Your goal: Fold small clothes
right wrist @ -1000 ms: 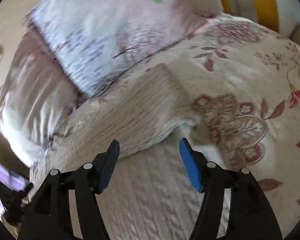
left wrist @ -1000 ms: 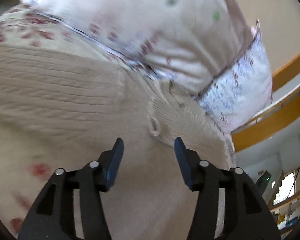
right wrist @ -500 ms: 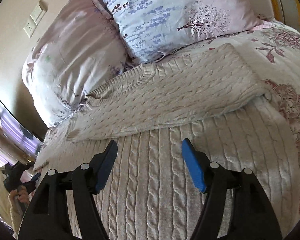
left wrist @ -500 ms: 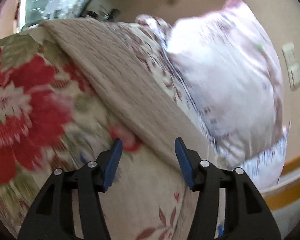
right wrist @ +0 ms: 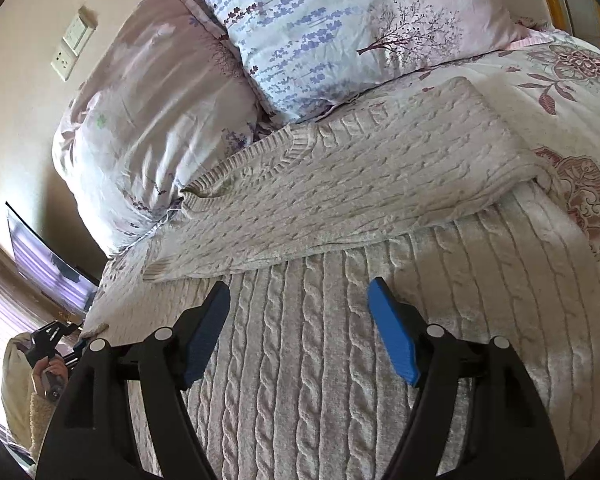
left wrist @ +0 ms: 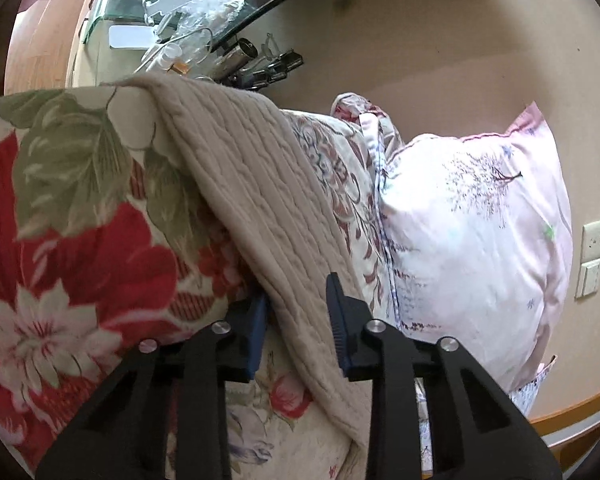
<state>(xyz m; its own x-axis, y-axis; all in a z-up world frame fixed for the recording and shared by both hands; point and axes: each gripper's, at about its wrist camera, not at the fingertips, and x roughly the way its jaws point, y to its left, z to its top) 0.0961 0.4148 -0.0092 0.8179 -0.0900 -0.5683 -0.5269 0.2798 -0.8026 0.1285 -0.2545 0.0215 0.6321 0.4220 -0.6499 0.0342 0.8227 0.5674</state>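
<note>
My left gripper (left wrist: pixel 296 320): jaws just been closing, sweater (left wrist: pixel 260 200) edge between them, pads look pressed on knit. Sweater lies flat on floral quilt (right wrist: pixel 572 68), long axis running left to right below pillows (right wrist: pixel 340 32), one part already folded across. My right gripper (right wrist: pixel 300 320): jaws wide, nothing between, hovering over sweater body. Left nearer working edge; judge fold goes toward right.

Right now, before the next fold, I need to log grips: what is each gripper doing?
Left gripper: just closing on the sweater edge between its jaws.
Right gripper: open, holding nothing, above the sweater.
</note>
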